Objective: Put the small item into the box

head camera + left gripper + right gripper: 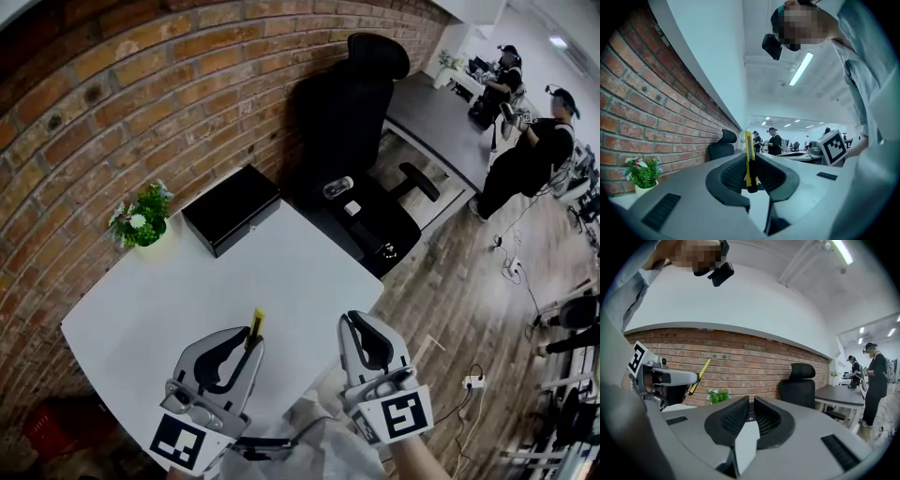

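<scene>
Against the brick wall, on the white table [281, 272], stood a closed black box [231, 209], with a potted plant [141, 217] beside it and an office chair [352, 122] behind. The left gripper [751, 176] pinched the small yellow item [749, 159] upright, well apart from the box. The right gripper [750, 416] was nearly closed and held nothing.

Head view: from your head, steeply down on table [281, 272]. Gripper views: low, close behind own jaws, toward wall [754, 352]. All share plant [141, 217], chair [347, 103]; right's shows left gripper [695, 378].
</scene>
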Tool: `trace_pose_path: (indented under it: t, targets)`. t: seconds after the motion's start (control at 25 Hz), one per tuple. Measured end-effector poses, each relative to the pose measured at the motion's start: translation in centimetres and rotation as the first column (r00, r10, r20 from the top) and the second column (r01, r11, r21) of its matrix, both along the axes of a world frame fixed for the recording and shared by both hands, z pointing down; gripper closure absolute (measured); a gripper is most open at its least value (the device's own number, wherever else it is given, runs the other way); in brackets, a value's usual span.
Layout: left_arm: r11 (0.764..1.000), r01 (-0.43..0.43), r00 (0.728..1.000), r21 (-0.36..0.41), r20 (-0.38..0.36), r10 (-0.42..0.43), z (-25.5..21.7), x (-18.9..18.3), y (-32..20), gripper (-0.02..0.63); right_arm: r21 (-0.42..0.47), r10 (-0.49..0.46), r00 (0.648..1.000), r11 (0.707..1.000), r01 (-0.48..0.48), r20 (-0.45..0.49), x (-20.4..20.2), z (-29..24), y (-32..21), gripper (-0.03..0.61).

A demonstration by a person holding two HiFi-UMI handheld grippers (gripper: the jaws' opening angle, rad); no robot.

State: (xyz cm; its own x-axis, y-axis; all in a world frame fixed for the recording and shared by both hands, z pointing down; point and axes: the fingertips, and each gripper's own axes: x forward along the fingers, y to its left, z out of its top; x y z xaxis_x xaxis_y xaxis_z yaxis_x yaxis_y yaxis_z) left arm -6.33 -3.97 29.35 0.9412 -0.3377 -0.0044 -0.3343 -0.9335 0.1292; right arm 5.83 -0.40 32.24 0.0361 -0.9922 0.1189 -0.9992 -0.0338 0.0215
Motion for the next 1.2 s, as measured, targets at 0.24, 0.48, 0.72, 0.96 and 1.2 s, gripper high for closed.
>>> trace_pose_path:
  t: [0.24, 0.48, 0.72, 0.96, 1.2]
  targets:
    - [1.000, 0.028, 1.000, 0.005, 0.001, -0.028, 0.5, -0.7, -1.3, 0.543, -0.016, -0.055, 0.998, 0.998, 0.054, -0.018, -0.6, 0.9, -2.2, 0.518]
    - [0.996, 0.089, 0.996, -0.002, 0.019, -0.089, 1.4, -0.9, -3.4, 0.543, -0.029, -0.110, 0.994, 0.994, 0.109, -0.012, -0.1, 2.1, -5.3, 0.518]
    - [0.989, 0.149, 0.988, -0.018, 0.030, -0.149, 2.1, -0.6, -5.1, 0.542, -0.061, -0.177, 0.984, 0.983, 0.175, -0.019, 0.8, 3.3, -8.2, 0.518]
    - [0.973, 0.230, 0.972, -0.014, 0.049, -0.229, 2.7, -0.7, -7.1, 0.542, -0.090, -0.246, 0.969, 0.966, 0.244, -0.019, 1.3, 4.8, -11.5, 0.518]
    - [0.956, 0.292, 0.954, -0.003, 0.068, -0.291, 3.9, 0.0, -9.1, 0.541, -0.118, -0.289, 0.957, 0.952, 0.284, -0.034, 2.2, 6.9, -14.9, 0.518]
